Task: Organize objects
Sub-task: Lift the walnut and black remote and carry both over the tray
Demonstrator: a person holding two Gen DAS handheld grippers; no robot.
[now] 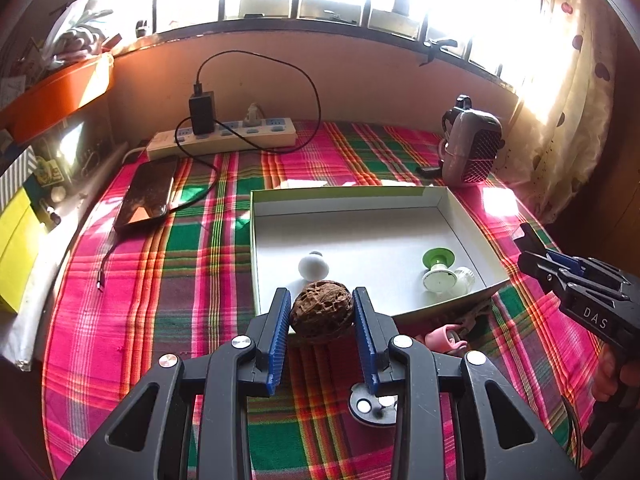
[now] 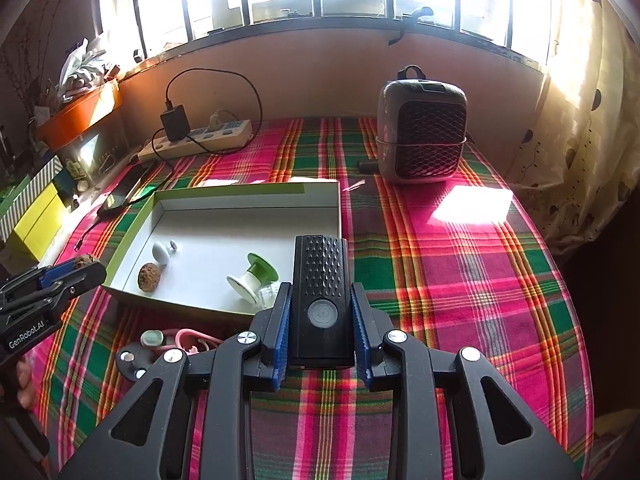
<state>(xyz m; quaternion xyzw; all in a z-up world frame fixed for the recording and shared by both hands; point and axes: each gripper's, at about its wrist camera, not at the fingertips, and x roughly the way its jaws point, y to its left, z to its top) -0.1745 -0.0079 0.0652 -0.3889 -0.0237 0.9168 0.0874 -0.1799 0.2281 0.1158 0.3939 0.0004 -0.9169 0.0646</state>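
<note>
My left gripper (image 1: 322, 314) is shut on a brown walnut (image 1: 322, 314), held just above the near edge of the white open box (image 1: 448, 200). In the right wrist view that gripper (image 2: 82, 264) shows at the left with its walnut (image 2: 85, 260). My right gripper (image 2: 322, 320) is shut on a black rectangular device (image 2: 322, 284) with a round button, near the box's (image 2: 248, 192) right front corner. Inside the box lie a second walnut (image 2: 149, 277), a white knob (image 2: 162, 252) and a green-and-white spool (image 2: 256, 276); the knob (image 1: 313, 266) and spool (image 1: 440, 272) also show in the left wrist view.
On the plaid cloth in front of the box lie a pink looped item (image 2: 188, 338) and a dark round disc (image 2: 132, 360). A small fan heater (image 2: 422, 132), a power strip (image 2: 196, 140) with charger, and a phone (image 1: 148, 194) stand farther back. Shelves and yellow boxes (image 1: 16, 248) are at left.
</note>
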